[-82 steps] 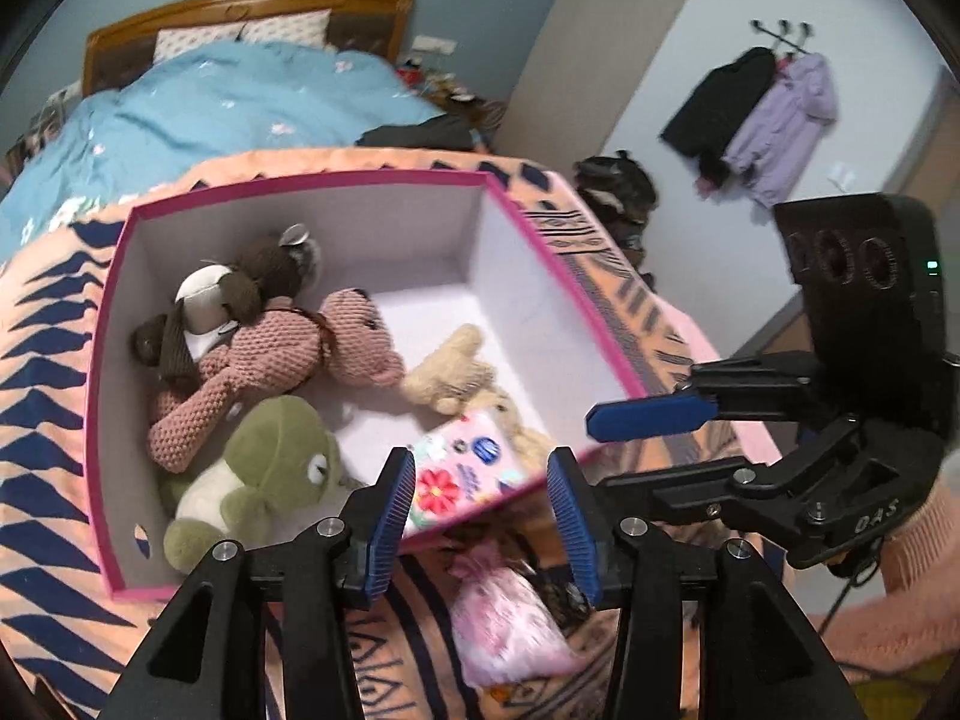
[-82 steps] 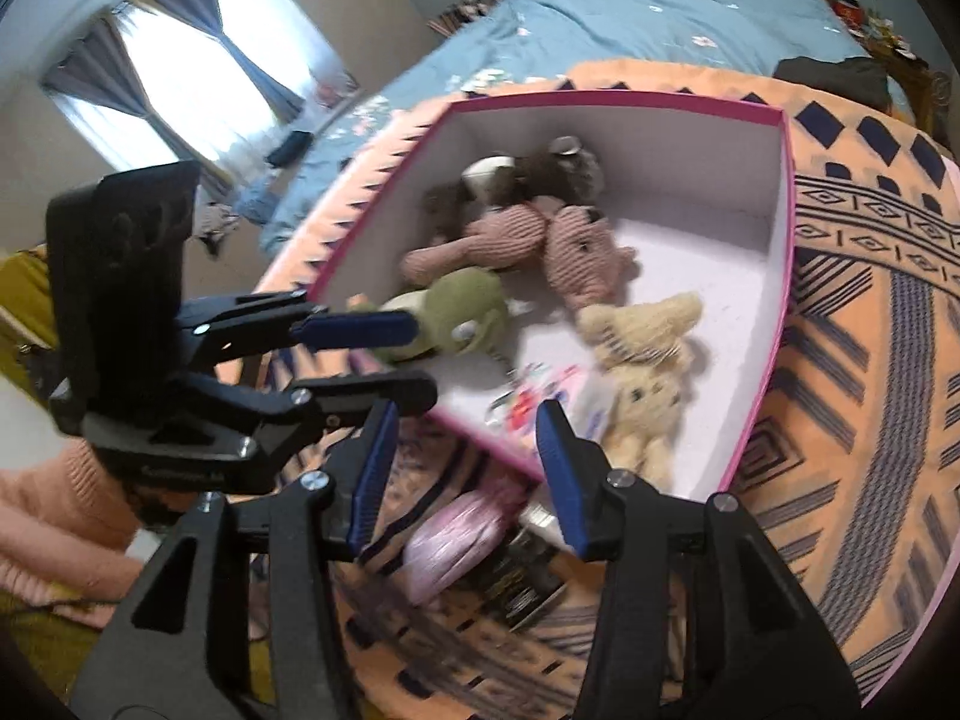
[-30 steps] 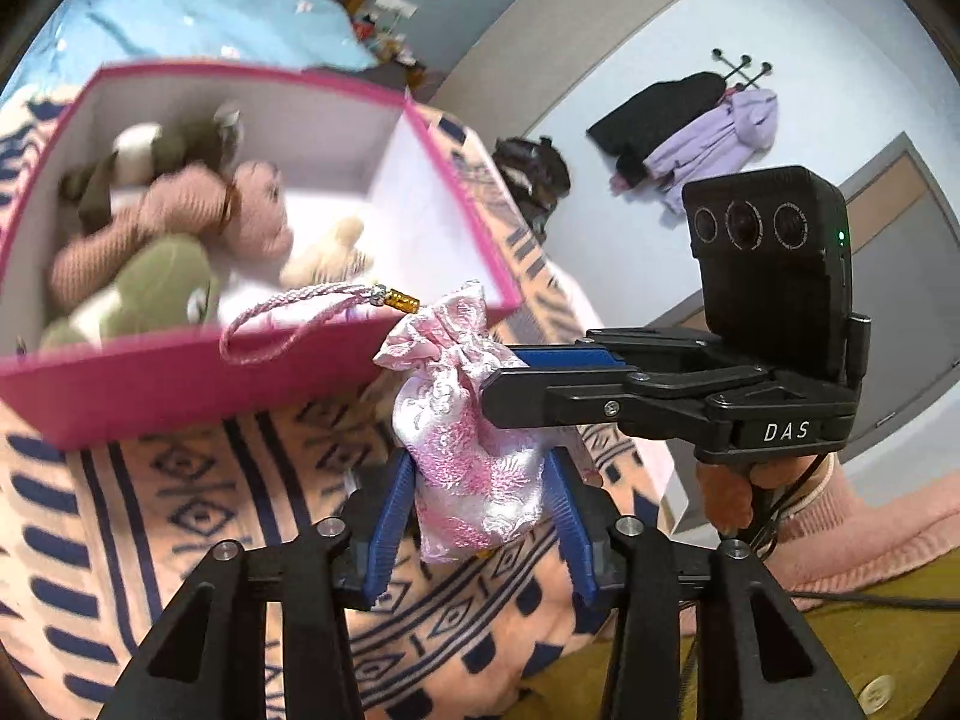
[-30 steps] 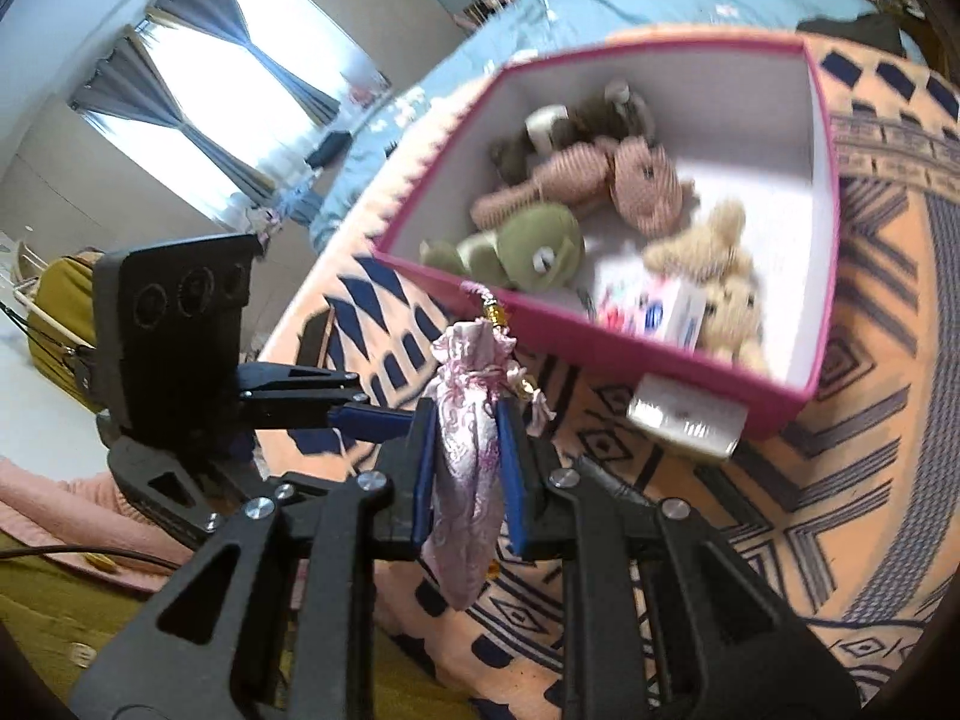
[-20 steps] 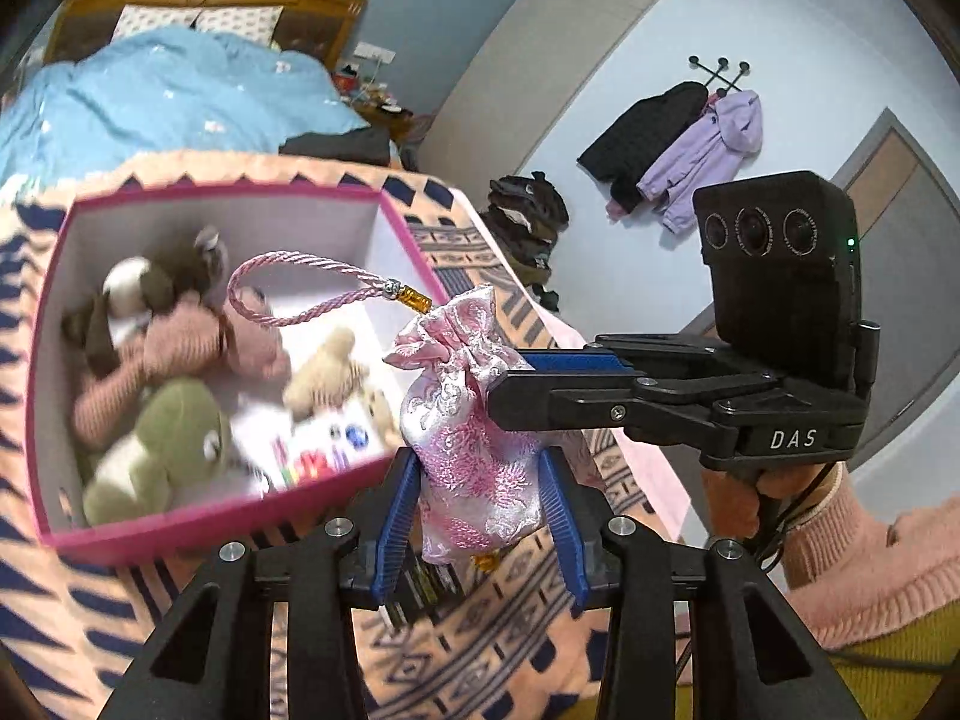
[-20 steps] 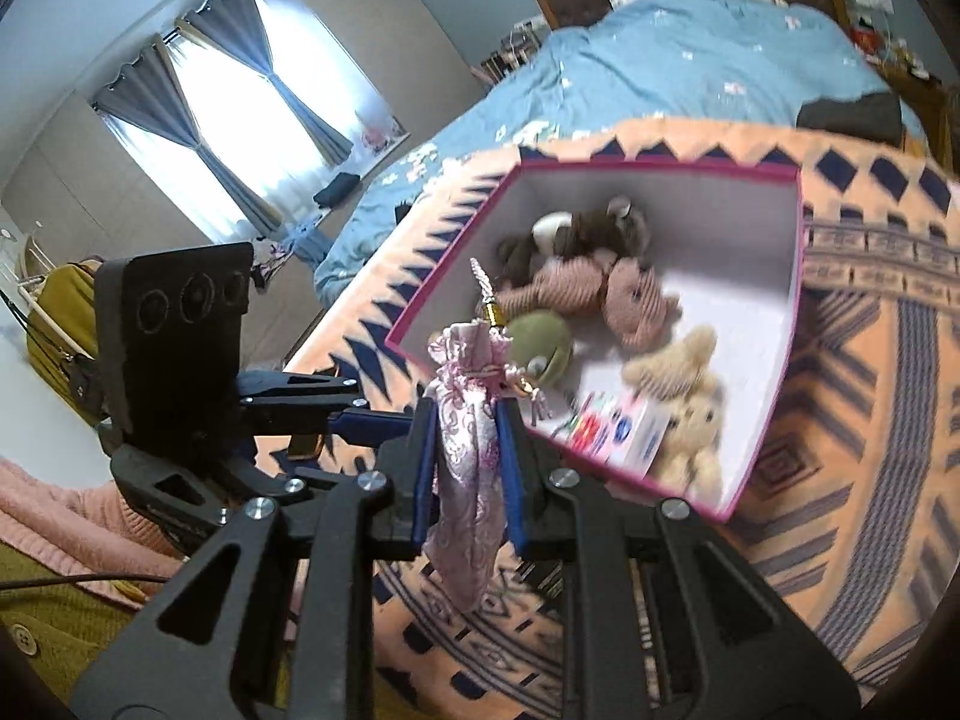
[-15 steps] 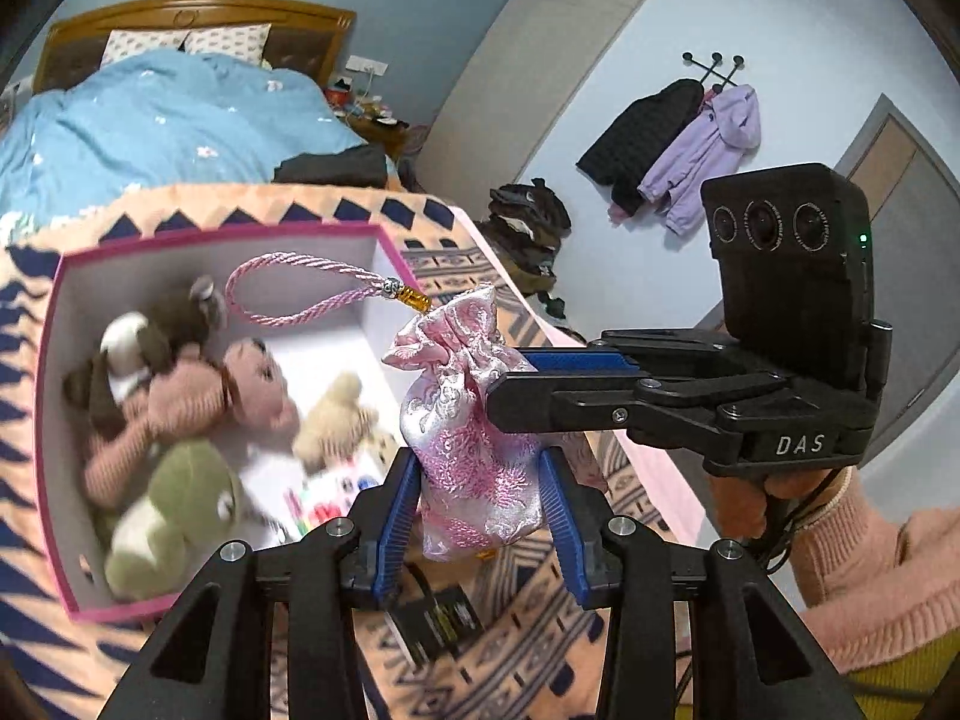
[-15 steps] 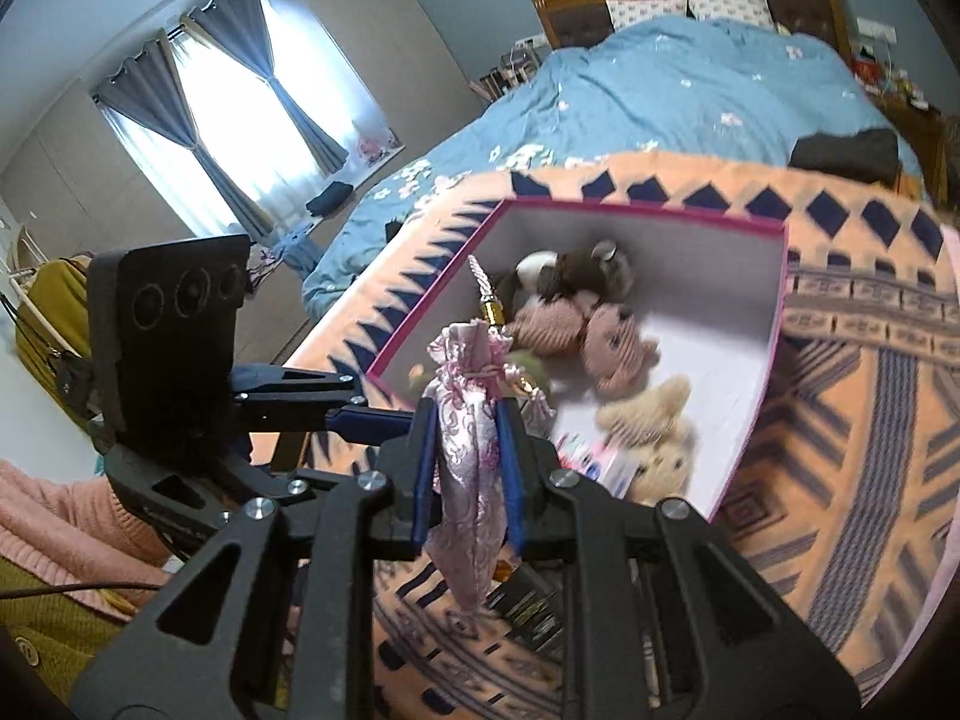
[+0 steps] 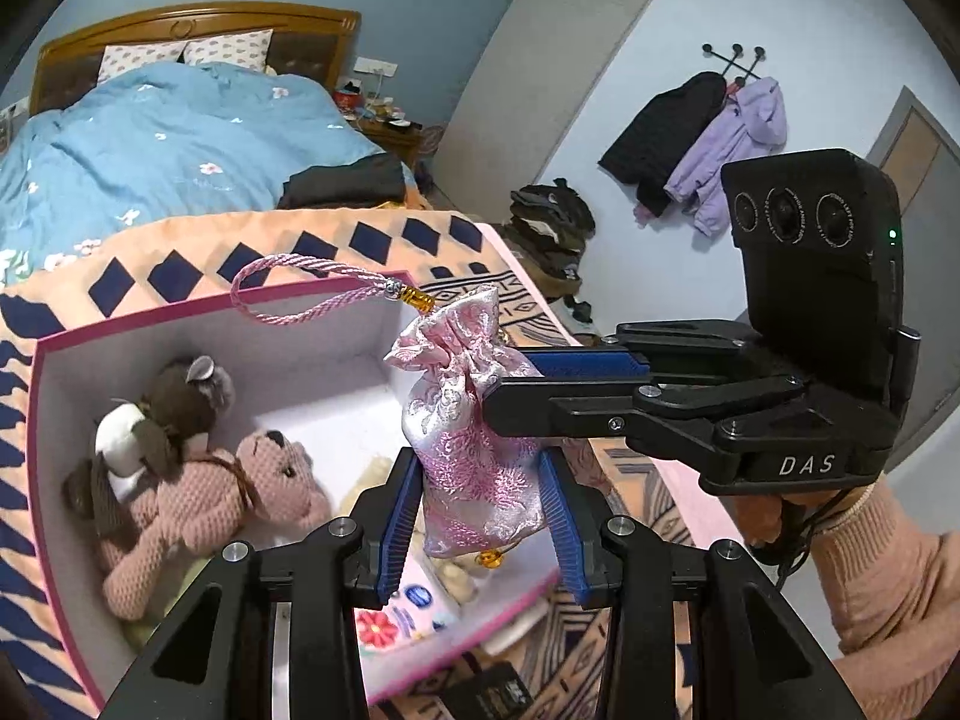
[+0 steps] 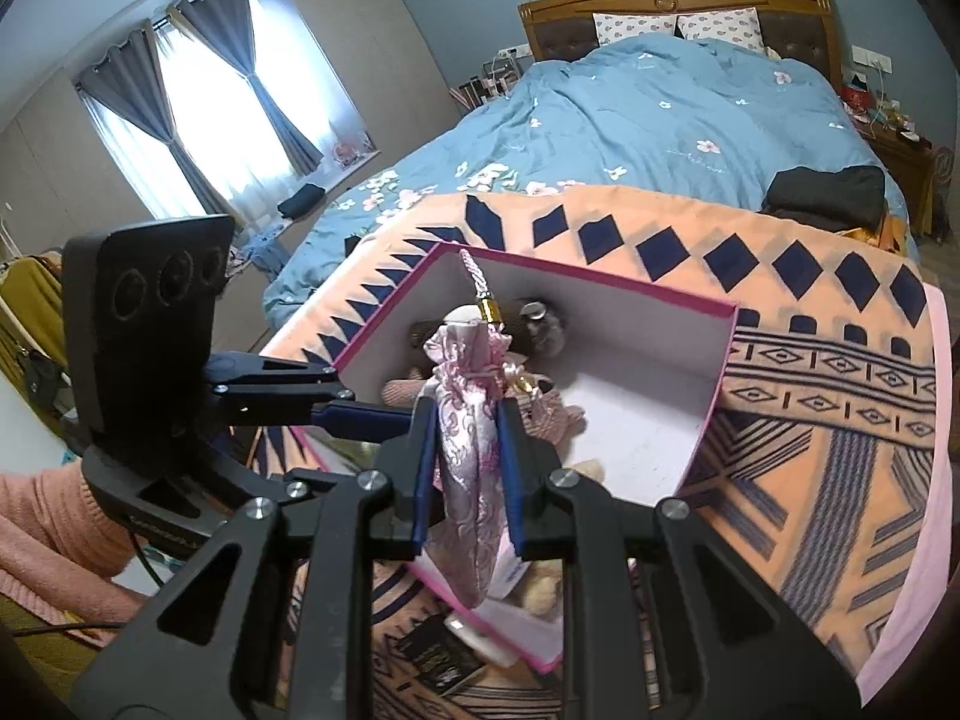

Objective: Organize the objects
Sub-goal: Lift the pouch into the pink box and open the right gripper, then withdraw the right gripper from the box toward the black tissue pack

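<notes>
Hanging over box (image 9: 198, 312), pouch (image 9: 474, 438) pinched by both grippers: left gripper (image 9: 480, 516) clamped across belly, right gripper (image 10: 467, 468) squeezed nearly flat on it. Looks light, soft, slippery satin; cord (image 9: 300, 294) flops. Best hold: bunched neck or mid-body.

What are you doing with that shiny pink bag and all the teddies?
A person is tidying toys into a box. Both tools grip one small pink bag: the left tool pinches its lower part, and the right tool is clamped on it from the side. The bag hangs in the air above the pink box, which sits on a patterned blanket. A pink teddy bear and other soft toys already lie inside.
</notes>
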Tool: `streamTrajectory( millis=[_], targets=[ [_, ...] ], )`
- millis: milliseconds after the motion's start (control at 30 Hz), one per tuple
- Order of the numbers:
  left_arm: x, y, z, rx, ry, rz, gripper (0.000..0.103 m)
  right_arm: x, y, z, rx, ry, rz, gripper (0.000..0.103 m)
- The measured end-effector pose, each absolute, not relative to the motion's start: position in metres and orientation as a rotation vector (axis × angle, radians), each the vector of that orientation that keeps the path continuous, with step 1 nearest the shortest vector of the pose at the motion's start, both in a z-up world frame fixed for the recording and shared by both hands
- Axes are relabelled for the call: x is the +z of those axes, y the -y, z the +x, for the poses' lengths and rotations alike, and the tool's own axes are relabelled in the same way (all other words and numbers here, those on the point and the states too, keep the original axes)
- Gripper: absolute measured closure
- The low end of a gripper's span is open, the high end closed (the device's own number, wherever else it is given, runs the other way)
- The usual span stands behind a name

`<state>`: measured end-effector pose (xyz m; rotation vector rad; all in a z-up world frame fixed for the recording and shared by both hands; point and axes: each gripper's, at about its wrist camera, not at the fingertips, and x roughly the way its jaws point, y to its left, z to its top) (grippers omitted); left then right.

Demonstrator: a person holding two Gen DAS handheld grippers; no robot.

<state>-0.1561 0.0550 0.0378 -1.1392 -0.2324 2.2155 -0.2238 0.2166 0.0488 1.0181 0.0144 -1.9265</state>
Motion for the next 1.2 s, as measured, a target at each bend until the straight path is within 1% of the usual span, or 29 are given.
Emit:
streamTrajectory(
  millis=[567, 633, 967, 1200],
  targets=[
    [0.009, -0.062, -0.207, 2.249, 0.245, -1.258, 0.063, 0.022, -0.193, -0.278, -1.923, -0.221, 1.077, 0.081],
    [0.005, -0.064, -0.212, 2.251, 0.245, -1.275, 0.065, 0.018, -0.192, -0.282, -1.925, -0.240, 1.086, 0.081],
    [-0.014, -0.071, -0.229, 2.281, 0.233, -1.359, 0.065, -0.012, -0.187, -0.306, -2.006, -0.373, 1.186, 0.079],
    [-0.019, -0.067, -0.220, 2.293, 0.233, -1.369, 0.065, -0.013, -0.196, -0.303, -2.032, -0.336, 1.197, 0.079]
  ],
)
